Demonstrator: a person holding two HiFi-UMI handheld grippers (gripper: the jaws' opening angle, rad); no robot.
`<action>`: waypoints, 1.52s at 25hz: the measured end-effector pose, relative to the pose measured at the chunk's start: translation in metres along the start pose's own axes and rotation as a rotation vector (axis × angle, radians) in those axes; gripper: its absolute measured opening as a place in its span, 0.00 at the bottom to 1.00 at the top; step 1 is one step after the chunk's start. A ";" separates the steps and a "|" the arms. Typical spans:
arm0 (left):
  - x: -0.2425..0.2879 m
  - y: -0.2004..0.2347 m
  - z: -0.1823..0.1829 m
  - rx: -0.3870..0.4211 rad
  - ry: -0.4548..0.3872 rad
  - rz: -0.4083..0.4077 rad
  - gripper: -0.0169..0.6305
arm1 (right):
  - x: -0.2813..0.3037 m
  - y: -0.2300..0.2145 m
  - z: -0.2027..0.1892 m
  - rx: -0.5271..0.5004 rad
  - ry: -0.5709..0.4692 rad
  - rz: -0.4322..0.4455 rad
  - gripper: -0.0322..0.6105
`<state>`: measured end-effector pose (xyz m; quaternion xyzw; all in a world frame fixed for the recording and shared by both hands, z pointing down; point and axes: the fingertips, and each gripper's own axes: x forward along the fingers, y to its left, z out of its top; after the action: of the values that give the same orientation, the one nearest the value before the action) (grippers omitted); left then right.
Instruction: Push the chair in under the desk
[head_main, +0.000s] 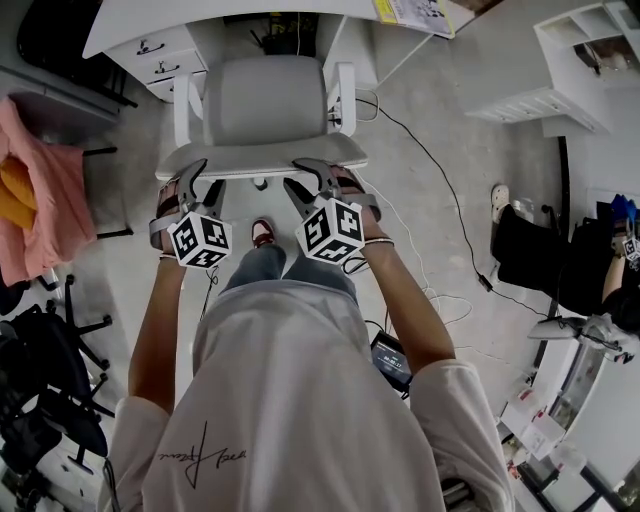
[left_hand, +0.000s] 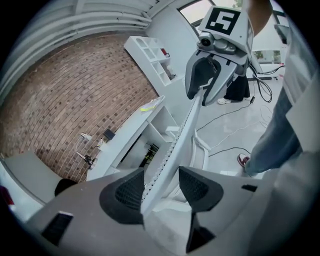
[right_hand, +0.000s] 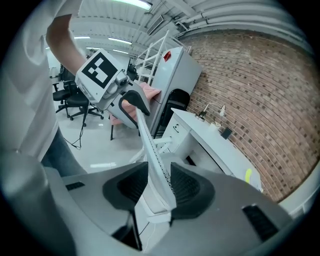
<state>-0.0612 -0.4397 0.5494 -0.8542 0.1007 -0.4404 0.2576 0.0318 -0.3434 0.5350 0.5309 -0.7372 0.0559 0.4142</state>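
Observation:
A white chair faces the white desk, its seat near the desk's opening. The top edge of its backrest runs just in front of me. My left gripper straddles that edge on the left. In the left gripper view the edge passes between the jaws of the left gripper, with a gap beside the right pad, so it is open. My right gripper holds the edge on the right. In the right gripper view the right gripper has both pads against the backrest.
A white drawer unit stands under the desk's left side. A black cable trails over the floor at the right. Pink cloth hangs at the left, above black office chairs. White shelving stands at the far right.

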 end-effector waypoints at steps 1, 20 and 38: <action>-0.001 0.000 0.001 -0.010 -0.005 -0.003 0.34 | -0.002 0.000 0.000 0.004 -0.003 -0.004 0.30; -0.069 0.019 0.057 -0.437 -0.315 -0.031 0.21 | -0.042 -0.013 0.042 0.295 -0.125 0.009 0.11; -0.118 0.034 0.071 -0.677 -0.465 -0.123 0.03 | -0.093 -0.015 0.068 0.488 -0.283 0.051 0.09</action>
<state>-0.0721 -0.3965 0.4150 -0.9718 0.1278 -0.1924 -0.0487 0.0149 -0.3168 0.4229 0.5986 -0.7657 0.1673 0.1654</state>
